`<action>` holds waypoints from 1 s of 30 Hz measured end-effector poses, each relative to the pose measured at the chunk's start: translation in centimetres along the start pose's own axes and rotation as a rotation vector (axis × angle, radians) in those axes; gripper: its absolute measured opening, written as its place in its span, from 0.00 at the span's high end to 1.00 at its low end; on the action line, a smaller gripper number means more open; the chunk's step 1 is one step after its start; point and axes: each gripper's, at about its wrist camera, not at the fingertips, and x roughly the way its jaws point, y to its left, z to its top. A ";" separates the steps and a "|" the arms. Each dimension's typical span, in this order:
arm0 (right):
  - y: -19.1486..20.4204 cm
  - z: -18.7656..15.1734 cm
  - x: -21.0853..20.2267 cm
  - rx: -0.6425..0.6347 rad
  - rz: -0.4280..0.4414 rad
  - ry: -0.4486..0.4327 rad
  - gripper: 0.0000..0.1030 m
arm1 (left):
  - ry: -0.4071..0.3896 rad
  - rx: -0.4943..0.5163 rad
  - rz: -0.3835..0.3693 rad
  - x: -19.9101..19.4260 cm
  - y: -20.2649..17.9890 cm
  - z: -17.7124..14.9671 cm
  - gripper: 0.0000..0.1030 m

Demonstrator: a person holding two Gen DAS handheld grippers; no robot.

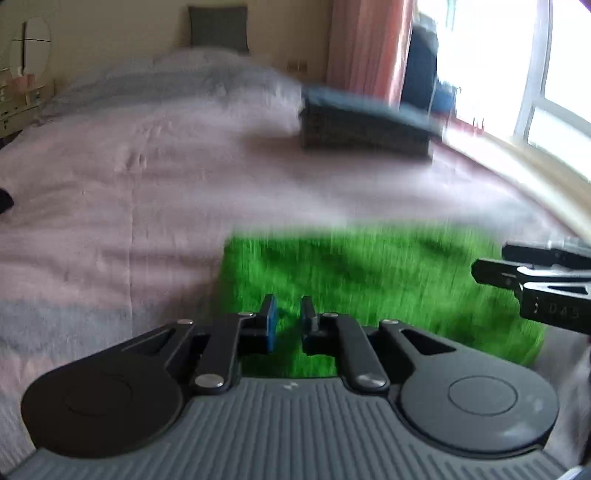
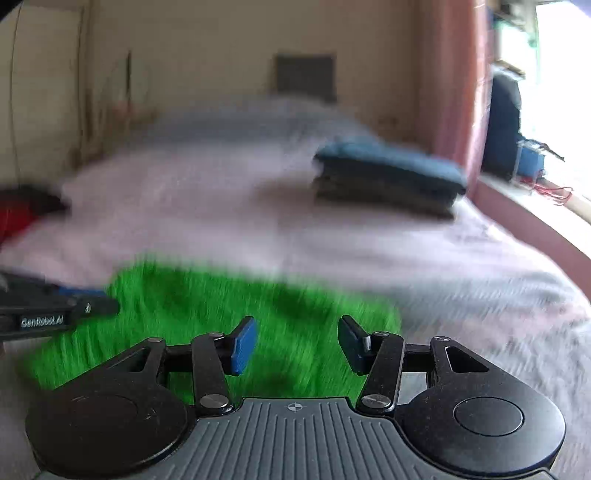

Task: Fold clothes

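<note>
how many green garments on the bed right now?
1. The green garment lies on the near part of the bed, under both tools; frames are blurred, and the folded stack shows no green.

- One bright green garment (image 2: 207,314), lying near on the bed (image 2: 461,266).
- One stack of folded dark clothes (image 2: 388,177), far right.
- Two grippers: left gripper (image 1: 288,325), right gripper (image 2: 295,345).
- One grey pillow (image 1: 218,27), far.
- One red-and-black heap (image 2: 22,210), left; too blurred to count.

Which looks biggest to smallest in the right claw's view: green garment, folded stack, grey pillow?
As they look in the right wrist view:
1. Green garment, though it lies nearest the camera.
2. Folded stack.
3. Grey pillow, farthest away, so its true size is unsure.
</note>
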 end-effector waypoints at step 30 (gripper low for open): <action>-0.3 -3.4 -9.3 0.149 -0.011 -0.075 0.49 | -0.089 -0.056 0.118 -9.1 -1.7 -4.0 0.83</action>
